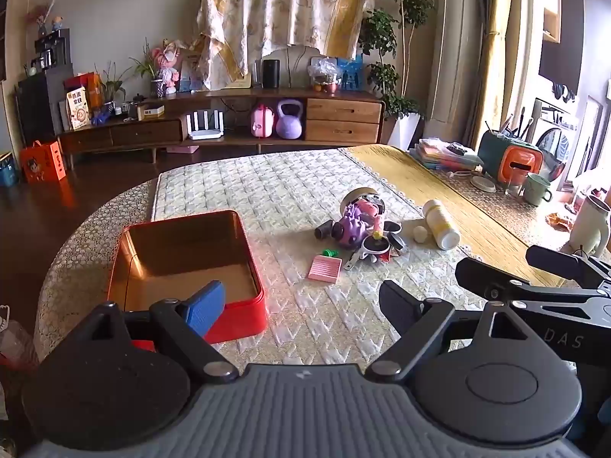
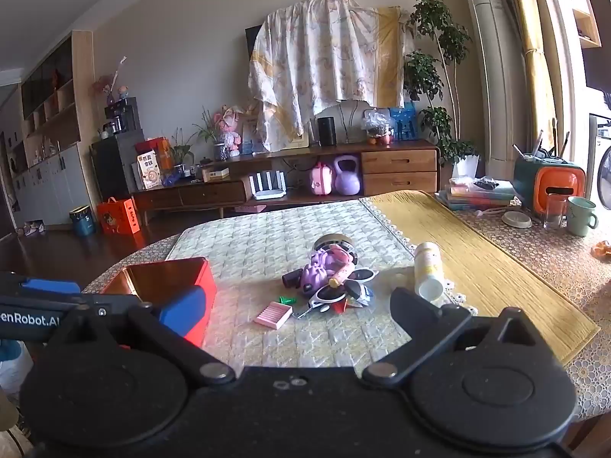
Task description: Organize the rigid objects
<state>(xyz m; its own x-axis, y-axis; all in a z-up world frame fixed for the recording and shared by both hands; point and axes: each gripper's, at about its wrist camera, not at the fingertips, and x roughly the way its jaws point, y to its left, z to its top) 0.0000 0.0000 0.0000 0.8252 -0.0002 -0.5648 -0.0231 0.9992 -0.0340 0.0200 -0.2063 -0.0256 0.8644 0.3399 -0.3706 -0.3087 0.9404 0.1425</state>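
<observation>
A red tin box (image 1: 183, 255) with a bare gold inside stands open on the quilted table mat at the left; it also shows in the right wrist view (image 2: 168, 282). A pile of small toys (image 1: 359, 229), purple and pink with sunglasses, lies mid-table, also in the right wrist view (image 2: 332, 278). A pink ribbed piece (image 1: 324, 268) lies in front of the pile. A white and yellow bottle (image 1: 441, 223) lies on its side to the right. My left gripper (image 1: 301, 305) is open and empty, near the box's front edge. My right gripper (image 2: 294, 305) is open and empty, short of the pile.
A yellow runner (image 1: 439, 191) covers the table's right half. Books, an orange and green holder (image 1: 511, 160), a green mug (image 1: 536, 189) and a white jug (image 1: 590, 225) stand at the far right. A wooden sideboard (image 1: 229, 122) lies beyond the table.
</observation>
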